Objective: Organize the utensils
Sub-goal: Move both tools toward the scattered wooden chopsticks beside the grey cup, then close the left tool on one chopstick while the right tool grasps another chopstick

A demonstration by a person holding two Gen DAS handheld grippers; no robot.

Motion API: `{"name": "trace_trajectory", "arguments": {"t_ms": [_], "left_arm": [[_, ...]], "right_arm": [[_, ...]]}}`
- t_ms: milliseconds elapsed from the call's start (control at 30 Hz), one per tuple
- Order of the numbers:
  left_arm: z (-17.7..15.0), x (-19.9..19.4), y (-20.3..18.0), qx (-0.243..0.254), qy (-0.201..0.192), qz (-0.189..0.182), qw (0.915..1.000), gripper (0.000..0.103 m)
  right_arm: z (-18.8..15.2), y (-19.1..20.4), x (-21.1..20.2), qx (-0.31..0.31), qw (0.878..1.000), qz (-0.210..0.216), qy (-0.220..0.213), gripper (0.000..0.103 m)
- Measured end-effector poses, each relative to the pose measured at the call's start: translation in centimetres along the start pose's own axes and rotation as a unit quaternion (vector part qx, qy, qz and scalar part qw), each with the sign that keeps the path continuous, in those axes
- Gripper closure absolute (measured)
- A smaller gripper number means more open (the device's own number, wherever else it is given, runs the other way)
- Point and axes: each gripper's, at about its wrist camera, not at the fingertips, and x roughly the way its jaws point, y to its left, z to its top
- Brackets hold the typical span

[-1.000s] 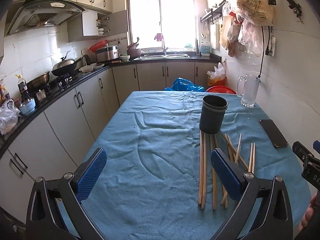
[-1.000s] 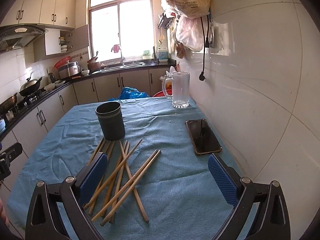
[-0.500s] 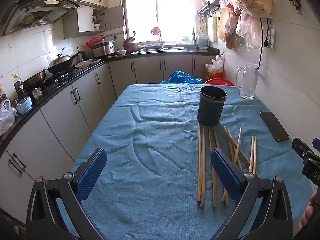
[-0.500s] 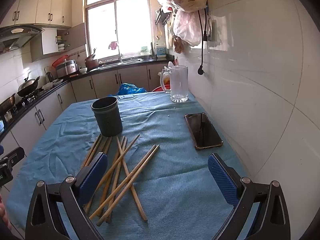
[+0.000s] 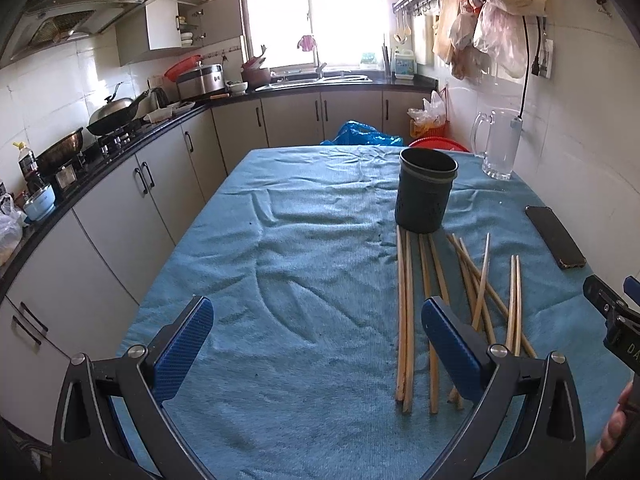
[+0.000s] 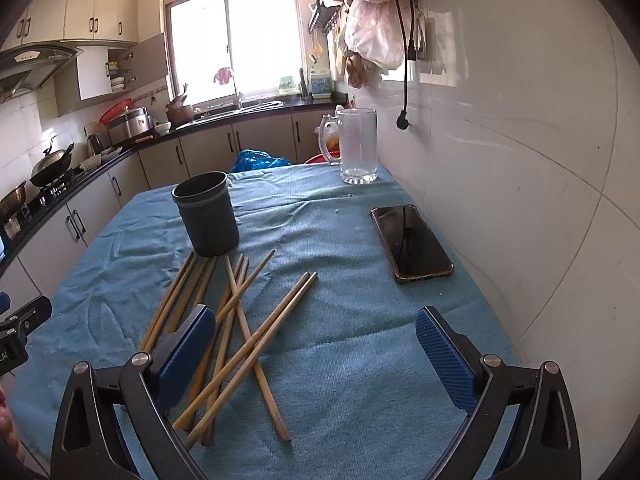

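Hovering over blue cloth, both grippers wide, nothing held.

Left gripper (image 5: 316,344) jaws spread wide above the tablecloth (image 5: 280,280), right pad just over the near ends of the chopsticks (image 5: 404,320). Right gripper (image 6: 316,344) also wide, left pad over the loose crossed pile of chopsticks (image 6: 240,320). Beyond the sticks, dark cup (image 6: 206,214) stands upright, far stick tips nearly touching its base. Phone (image 6: 412,244) flat by the wall; glass mug (image 6: 358,146) at far edge.
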Motion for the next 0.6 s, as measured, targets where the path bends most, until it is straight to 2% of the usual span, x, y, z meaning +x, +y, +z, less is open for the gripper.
{"name": "trace_trajectory", "arguments": {"t_ms": [200,433,500,533,600], "left_arm": [[0.3,1.9,0.1,0.009,0.019,-0.007,0.9998,0.0],[2.6,6.1,-0.2,0.022,0.068,-0.075,0.9946,0.0],[3.2,7.8,-0.6,0.024,0.089,-0.091,0.9916,0.005],[3.6,9.1,-0.9,0.026,0.105,-0.102,0.9889,0.011],[4.2,11.3,-1.6,0.03,0.131,-0.112,0.9846,0.025]], "right_arm": [[-0.1,-0.6,1.5,0.005,1.0,-0.006,0.017,0.001],[0.3,-2.3,4.8,0.027,0.997,0.009,0.067,0.001],[0.5,-2.8,6.3,0.042,0.994,0.025,0.093,0.002],[0.6,-3.1,7.0,0.049,0.993,0.036,0.104,0.004],[0.8,-3.5,8.6,0.064,0.988,0.058,0.13,0.014]]}}
